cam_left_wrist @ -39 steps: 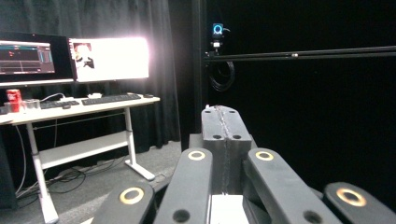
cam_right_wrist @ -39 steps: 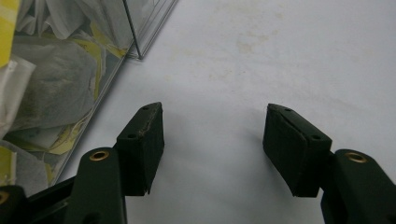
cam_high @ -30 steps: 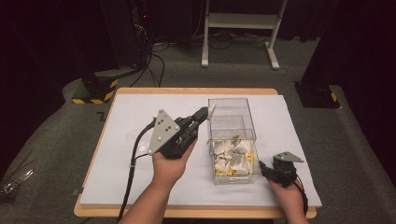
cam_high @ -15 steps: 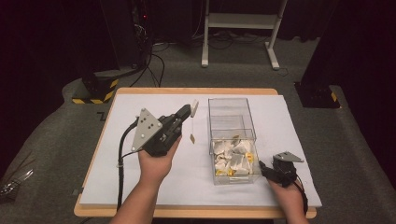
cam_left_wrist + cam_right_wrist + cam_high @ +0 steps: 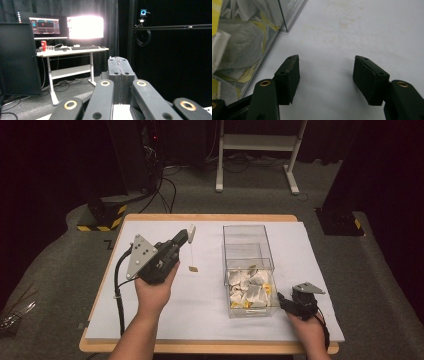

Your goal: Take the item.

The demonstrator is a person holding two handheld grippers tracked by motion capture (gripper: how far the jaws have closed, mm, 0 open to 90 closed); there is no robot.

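Note:
A clear plastic box [image 5: 246, 236] stands on the white table cover, and several tea bags [image 5: 250, 291] lie heaped in its near half. To its left, raised over the table, my left gripper [image 5: 184, 237] is shut on a white tea bag [image 5: 191, 231]. The bag's string hangs down to a small yellow tag [image 5: 193, 268]. In the left gripper view the jaws are pressed together, and my left gripper [image 5: 119, 60] points level at the room. My right gripper [image 5: 285, 301] rests open by the box's near right corner. Nothing lies between the jaws of my right gripper [image 5: 327, 72]; the tea bags [image 5: 239, 47] show behind the box wall.
The white cover [image 5: 205, 310] lies on a wooden table with bare room left of and in front of the box. A desk [image 5: 72, 50] with monitors, cables and a white frame [image 5: 255, 145] stand beyond the table on the grey floor.
My left gripper has moved left, away from the box's far left corner, carrying the tea bag, whose tag now dangles over the cover. The right gripper has stayed put.

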